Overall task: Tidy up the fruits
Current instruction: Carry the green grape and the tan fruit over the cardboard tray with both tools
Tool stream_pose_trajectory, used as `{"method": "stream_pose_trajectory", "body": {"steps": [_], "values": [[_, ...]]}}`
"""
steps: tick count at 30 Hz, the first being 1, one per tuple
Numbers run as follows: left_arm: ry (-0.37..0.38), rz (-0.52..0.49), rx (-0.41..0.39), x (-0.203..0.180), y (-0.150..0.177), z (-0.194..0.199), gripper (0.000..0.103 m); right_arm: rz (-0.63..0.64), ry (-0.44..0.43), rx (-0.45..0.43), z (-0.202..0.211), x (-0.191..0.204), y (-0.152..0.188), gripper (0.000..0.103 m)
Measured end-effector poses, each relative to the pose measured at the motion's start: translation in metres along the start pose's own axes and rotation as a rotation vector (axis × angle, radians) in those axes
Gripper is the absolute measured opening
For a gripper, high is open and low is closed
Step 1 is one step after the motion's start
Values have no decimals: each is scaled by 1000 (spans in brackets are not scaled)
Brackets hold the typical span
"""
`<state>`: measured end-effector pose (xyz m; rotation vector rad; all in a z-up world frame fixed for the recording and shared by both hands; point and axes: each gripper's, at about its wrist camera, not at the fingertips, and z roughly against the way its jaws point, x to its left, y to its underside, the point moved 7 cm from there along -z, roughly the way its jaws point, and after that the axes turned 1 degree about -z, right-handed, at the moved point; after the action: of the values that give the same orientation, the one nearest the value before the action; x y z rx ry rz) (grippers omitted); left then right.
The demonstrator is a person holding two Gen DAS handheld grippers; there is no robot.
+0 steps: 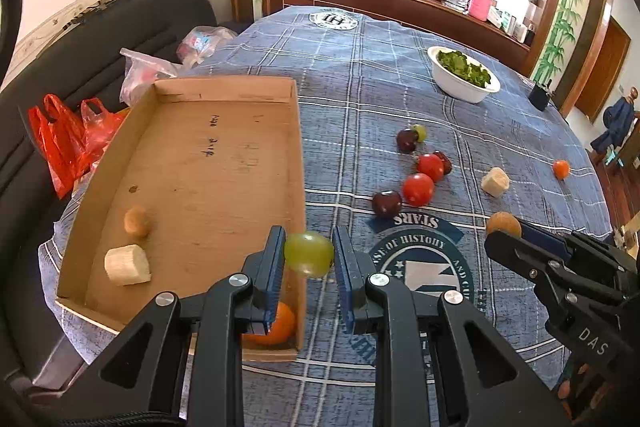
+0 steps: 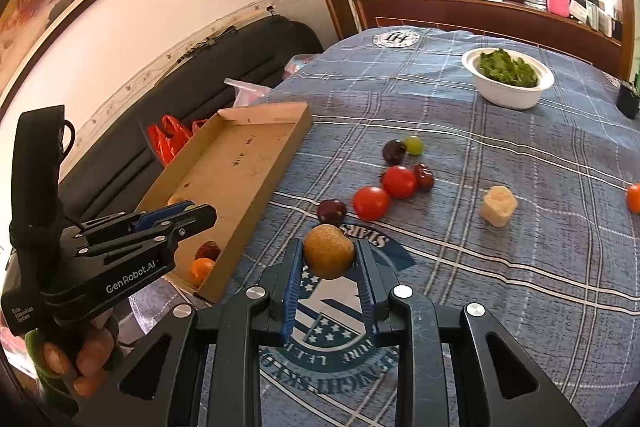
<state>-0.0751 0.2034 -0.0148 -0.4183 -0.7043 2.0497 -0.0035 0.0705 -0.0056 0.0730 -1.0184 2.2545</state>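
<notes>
2 tools are busy, and each one has a fruit in it. The left tool (image 1: 309,254) has a green grape (image 1: 308,253) between its blue pads, right above the near right wall of the cardboard tray (image 1: 200,163). The grape touches the left pad, but a thin gap shows by the right pad, so I think the tool is opening and the grape is slipping out. The right tool (image 2: 329,257) is squeezed shut on a round brown fruit (image 2: 329,256) and holds it up over the counter (image 2: 500,267), near the tray. Inside the tray sit an orange fruit (image 1: 276,325), a pale chunk (image 1: 127,264) and 1 more brown fruit (image 1: 136,221). Out on the counter wait 2 red tomatoes (image 1: 418,189), some dark plums (image 1: 386,204), another green grape (image 1: 419,132), a pale chunk (image 1: 495,181) and a small orange fruit (image 1: 561,169) far to the right. A white bowl (image 1: 460,83) of greens sits at the far side. What could go wrong? The grape hangs over the tray wall, not over the tray floor, so it could hit the edge, bounce out and roll away on the cloth. The 2 tools are also close, so they might bump. A hard squeeze could squash soft fruit.
</notes>
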Motion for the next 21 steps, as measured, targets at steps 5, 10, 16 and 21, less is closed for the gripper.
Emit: {"method": "stream_pose_trajectory", "body": {"steps": [5, 10, 16, 21], "values": [[-3, 16, 3, 9, 0, -1, 21, 16, -11, 9, -5, 9, -2, 26], [-7, 26, 7, 15, -1, -3, 21, 30, -21, 17, -11, 17, -3, 26], [-19, 44, 12, 28, -3, -7, 21, 47, -40, 31, -20, 28, -3, 26], [-38, 71, 12, 47, -9, -9, 21, 64, -61, 43, -29, 40, -3, 26]]}}
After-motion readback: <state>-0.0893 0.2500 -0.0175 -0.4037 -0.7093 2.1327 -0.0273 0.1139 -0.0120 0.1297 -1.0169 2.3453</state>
